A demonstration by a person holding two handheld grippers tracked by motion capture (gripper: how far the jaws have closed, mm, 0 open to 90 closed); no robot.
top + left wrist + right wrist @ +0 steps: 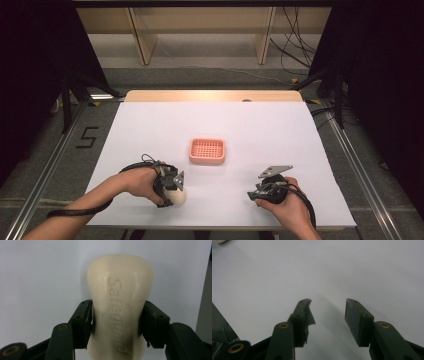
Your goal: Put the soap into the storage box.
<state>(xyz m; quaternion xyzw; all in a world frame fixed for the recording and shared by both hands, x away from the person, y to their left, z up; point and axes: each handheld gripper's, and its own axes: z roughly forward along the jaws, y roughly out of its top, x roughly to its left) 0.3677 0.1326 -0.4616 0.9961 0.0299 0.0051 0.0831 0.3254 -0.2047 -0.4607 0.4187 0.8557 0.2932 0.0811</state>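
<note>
Left gripper (116, 322) clamped on cream soap bar (120, 302), lower left of white table (280, 130), near front edge. Pink basket (207, 151) at centre, open room all round. Right gripper (327, 315) gaping, empty, lower right.

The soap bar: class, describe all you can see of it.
The cream, waxy-looking soap bar is rounded, narrowing at its middle, with "Safeguard" and a shield outline embossed on its upper face. It lies on the white table cover near the front edge, clamped at its waist between the left hand-held gripper jaws.
</note>
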